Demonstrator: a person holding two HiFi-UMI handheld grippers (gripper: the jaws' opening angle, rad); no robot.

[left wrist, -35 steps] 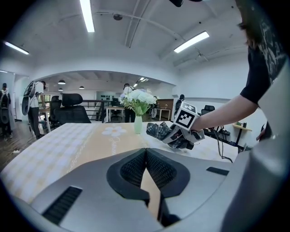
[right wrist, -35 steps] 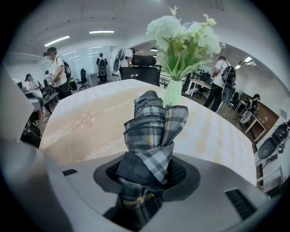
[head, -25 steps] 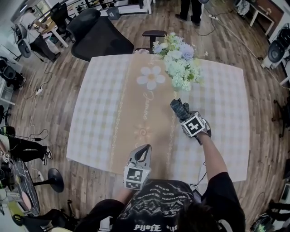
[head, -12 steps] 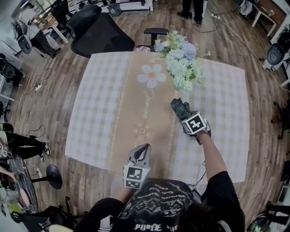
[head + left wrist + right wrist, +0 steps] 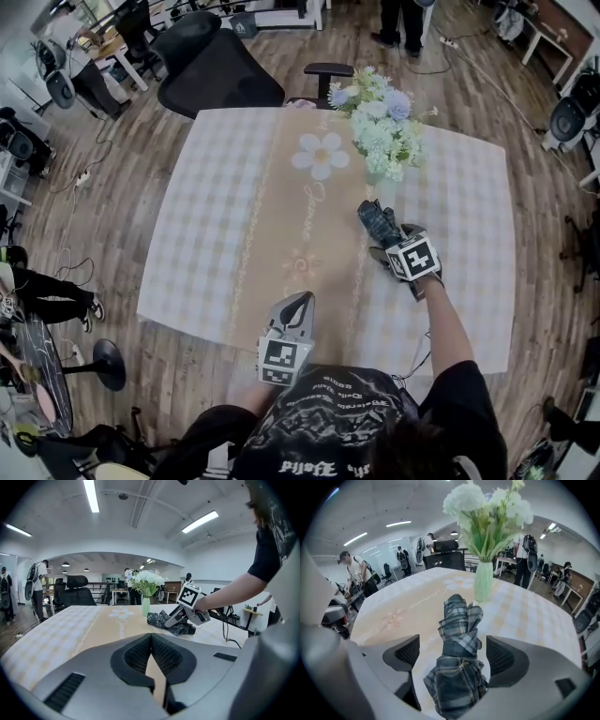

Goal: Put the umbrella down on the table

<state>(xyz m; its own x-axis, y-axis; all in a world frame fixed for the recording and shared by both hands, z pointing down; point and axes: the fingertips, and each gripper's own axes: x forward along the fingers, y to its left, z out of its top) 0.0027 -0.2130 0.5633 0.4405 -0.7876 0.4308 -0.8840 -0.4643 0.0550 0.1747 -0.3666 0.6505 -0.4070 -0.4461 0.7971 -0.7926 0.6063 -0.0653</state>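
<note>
A folded dark plaid umbrella (image 5: 375, 221) lies on the checked tablecloth (image 5: 216, 234), just in front of the flower vase. My right gripper (image 5: 386, 246) hangs over its near end. In the right gripper view the umbrella (image 5: 459, 634) lies between the jaws of the right gripper (image 5: 457, 657). They are opening wide, and there is a gap on each side, so neither pad touches it. My left gripper (image 5: 296, 313) rests at the table's near edge, shut on nothing. From the left gripper (image 5: 151, 641) I see the umbrella (image 5: 163, 619) with the right gripper (image 5: 180, 617) above it.
A green vase of white and blue flowers (image 5: 382, 131) stands just beyond the umbrella, and it also shows in the right gripper view (image 5: 483, 581). A black office chair (image 5: 211, 66) is at the table's far side. People stand further off in the room.
The right gripper has lifted slightly over the umbrella, which stays lying on the table. The left gripper has kept still.
</note>
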